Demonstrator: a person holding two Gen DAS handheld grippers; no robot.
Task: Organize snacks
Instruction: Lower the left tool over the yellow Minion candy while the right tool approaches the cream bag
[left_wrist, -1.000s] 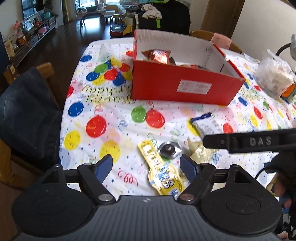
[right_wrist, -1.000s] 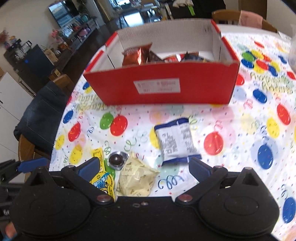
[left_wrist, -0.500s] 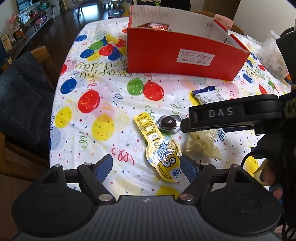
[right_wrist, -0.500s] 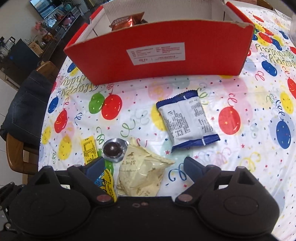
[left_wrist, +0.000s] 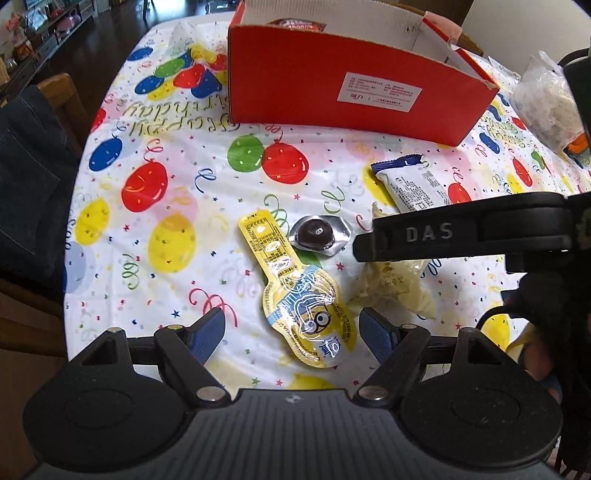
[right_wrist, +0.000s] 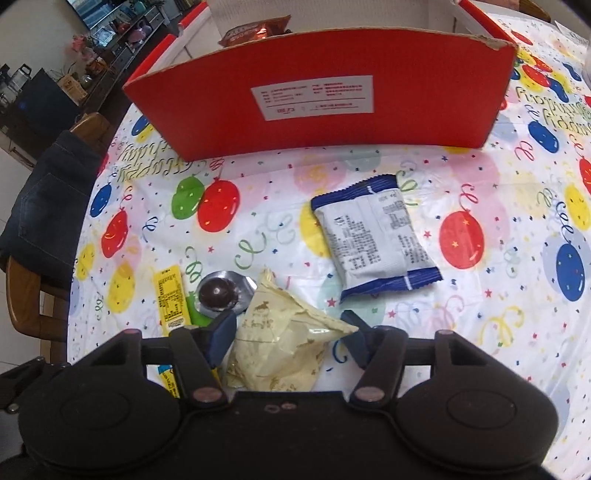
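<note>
Below the red box (right_wrist: 317, 99), on the balloon tablecloth (left_wrist: 177, 206), the right gripper (right_wrist: 286, 338) is closing around the cream packet (right_wrist: 284, 339) to lift it, while the left gripper (left_wrist: 291, 334) hangs wide apart, straddling the yellow pouch (left_wrist: 306, 317).

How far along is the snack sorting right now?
Done: a red-brown snack bag already sits in the red box. In hand: right gripper closing around the cream packet. Left: yellow pouch between the open left gripper, foil chocolate cup, blue-and-white packet.
</note>
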